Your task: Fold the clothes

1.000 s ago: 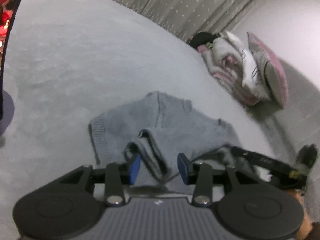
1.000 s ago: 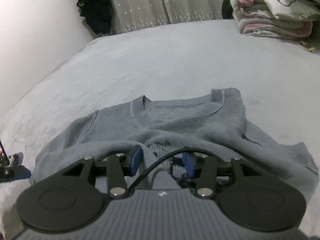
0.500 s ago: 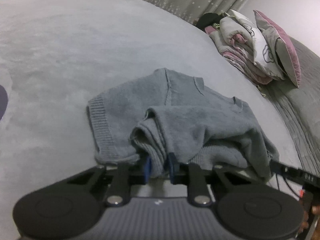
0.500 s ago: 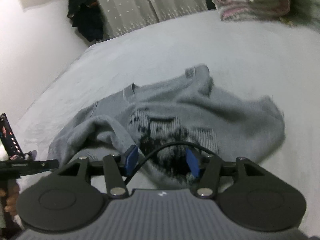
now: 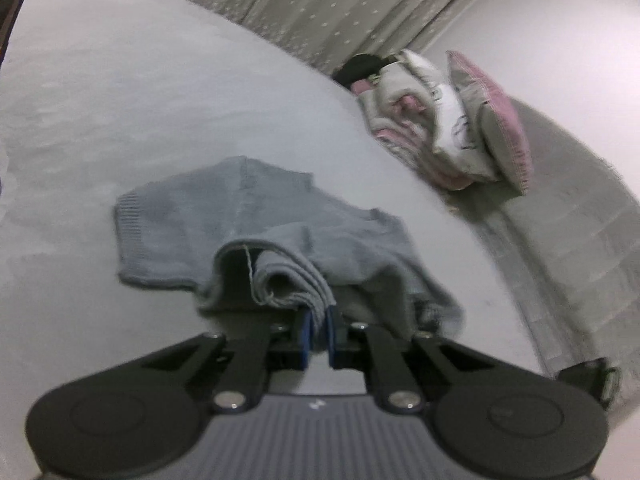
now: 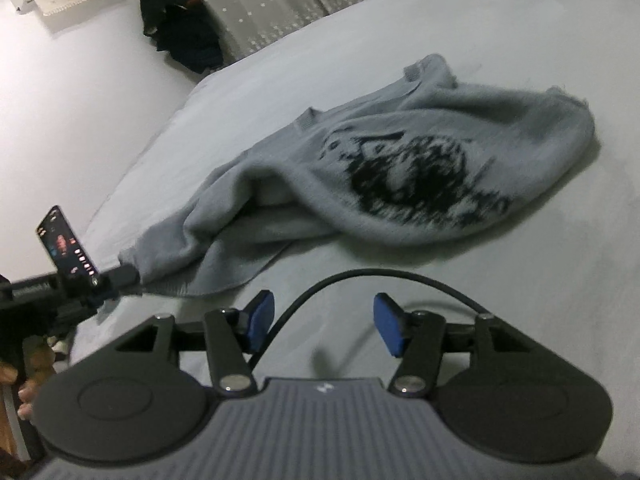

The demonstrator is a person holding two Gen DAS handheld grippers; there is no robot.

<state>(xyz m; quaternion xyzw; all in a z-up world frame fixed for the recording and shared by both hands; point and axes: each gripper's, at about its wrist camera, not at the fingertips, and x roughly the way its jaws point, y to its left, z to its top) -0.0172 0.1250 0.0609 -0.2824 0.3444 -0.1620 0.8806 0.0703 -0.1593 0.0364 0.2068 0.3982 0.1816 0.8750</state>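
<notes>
One grey sweater (image 6: 400,168) lies bunched on the bed (image 6: 520,40), its dark knitted motif facing up in the right wrist view. In that view the garment occupies the centre, with its ribbed collar toward 12 o'clock and its loose hem trailing toward 8 o'clock.

Your left gripper (image 5: 318,334) has its jaws nearly together, having just been closing, and the blue pads pinch several stacked layers of the sweater's edge. In the left wrist view the held fabric rises from the jaws toward 12 o'clock and drapes back onto the rest of the garment. The right wrist view shows the same gripper at 8 o'clock, its tip against the hem corner, with a phone (image 6: 66,244) mounted on it.

Your right gripper (image 6: 324,330) has its jaws about half open, having just been opening, and nothing is between the pads. A black cable (image 6: 380,274) arcs above them. The sweater lies just beyond the jaws, apart from them.

Folded bedding (image 5: 408,120) and a pink-edged pillow (image 5: 500,120) sit at 2 o'clock in the left wrist view. A dark garment (image 6: 180,36) hangs by the curtain (image 6: 260,4) at 11 o'clock in the right wrist view.
</notes>
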